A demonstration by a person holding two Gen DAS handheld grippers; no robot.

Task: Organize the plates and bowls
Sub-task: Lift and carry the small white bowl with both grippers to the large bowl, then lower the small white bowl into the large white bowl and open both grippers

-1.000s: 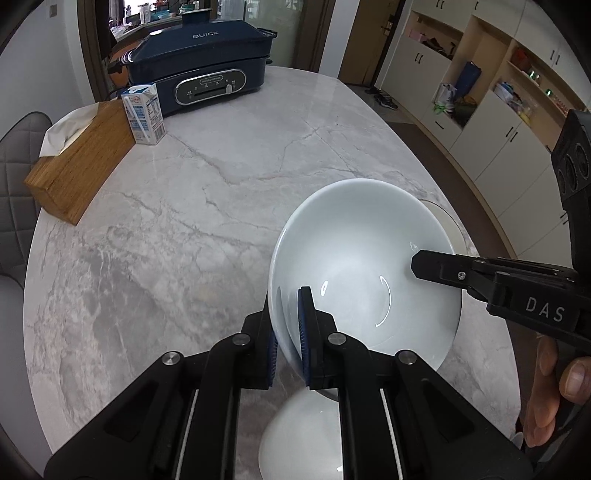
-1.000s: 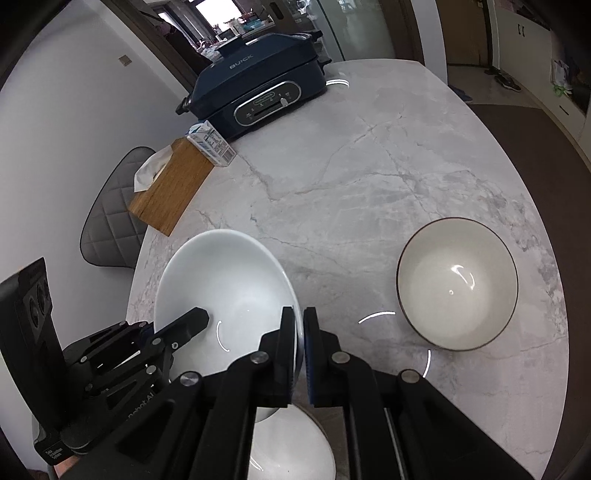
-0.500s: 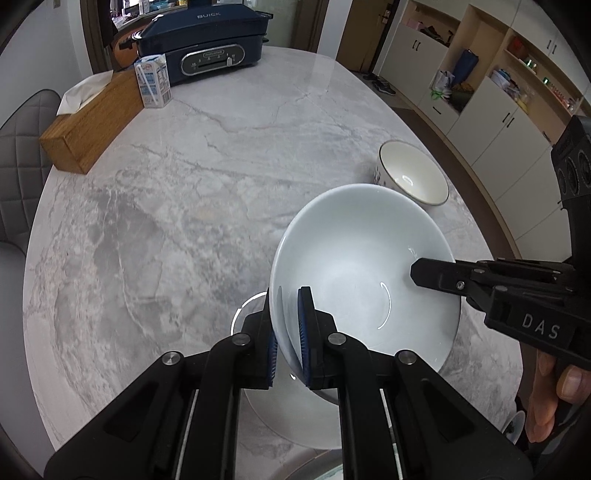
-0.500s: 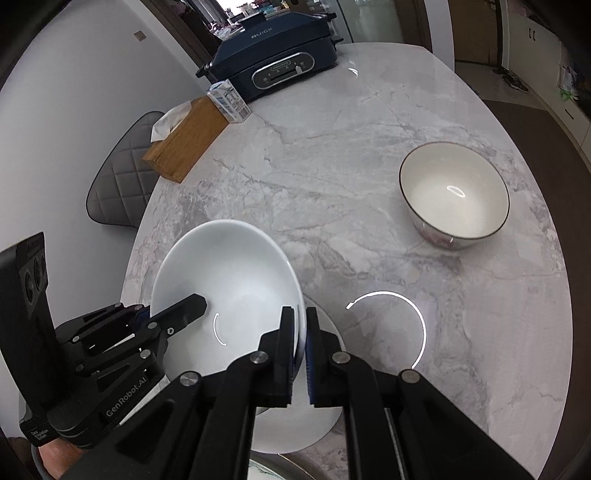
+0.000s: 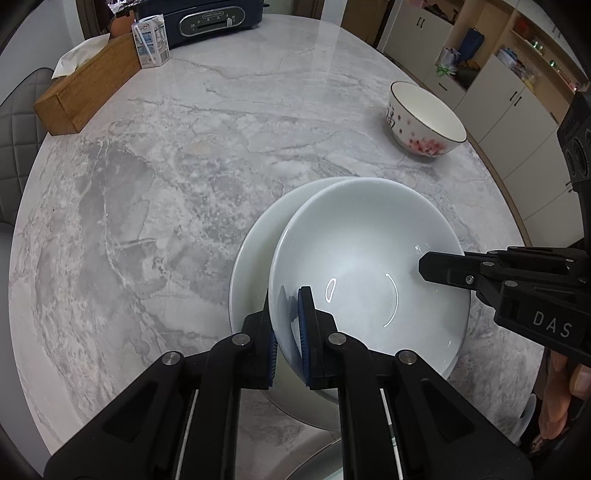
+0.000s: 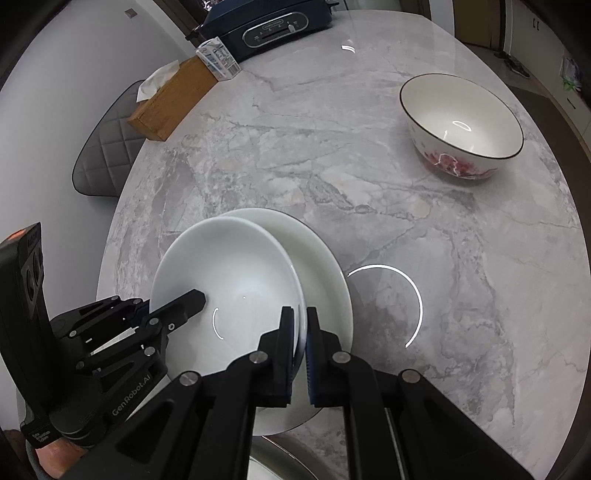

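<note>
White bowl lower, over plate

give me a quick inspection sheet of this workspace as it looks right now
surface: grey marble table, oval.
job's things: white bowl held over a white plate, offset from its centre; floral bowl stands apart.
clutter: wooden tissue box, milk carton, dark blue cooker, all at the far end.
grippers: left gripper and right gripper each shut on the white bowl's rim, opposite sides.
cables: nothing seen.
surroundings: grey quilted chair, cabinets.
</note>
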